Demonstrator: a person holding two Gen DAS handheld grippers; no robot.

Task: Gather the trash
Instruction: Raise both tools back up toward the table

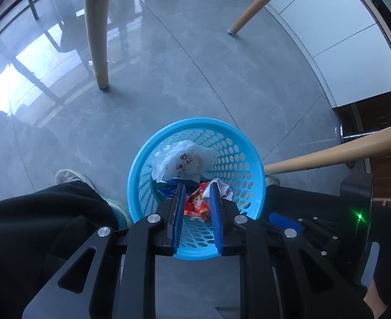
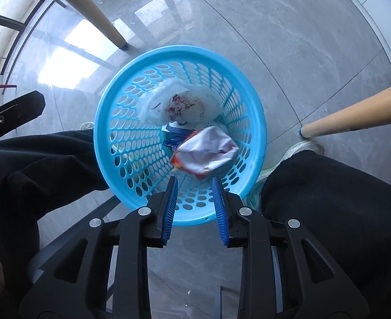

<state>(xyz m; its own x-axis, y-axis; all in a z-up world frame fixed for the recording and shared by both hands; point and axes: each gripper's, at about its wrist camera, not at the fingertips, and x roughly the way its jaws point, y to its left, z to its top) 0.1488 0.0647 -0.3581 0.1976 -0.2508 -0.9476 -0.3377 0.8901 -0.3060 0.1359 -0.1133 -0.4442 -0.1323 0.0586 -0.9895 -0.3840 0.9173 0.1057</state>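
Observation:
A round blue perforated basket [image 1: 244,143] [image 2: 110,138] stands on the grey floor between the person's legs. Inside lie a clear plastic bag with red print [image 1: 184,159] [image 2: 179,103], a red and white crumpled wrapper [image 1: 198,202] [image 2: 206,151] and a blue packet [image 2: 173,139]. My left gripper [image 1: 197,188] is open above the basket; the wrapper shows between its fingers, apparently loose below them. My right gripper [image 2: 194,180] is open and empty over the basket's near rim.
Wooden chair or table legs stand around: one far left [image 1: 97,34], one far right [image 1: 251,10], one close right [image 1: 336,154] [image 2: 355,117], one far left [image 2: 89,10]. The person's black trousers and shoes flank the basket. White cabinets [image 1: 341,37] line the right.

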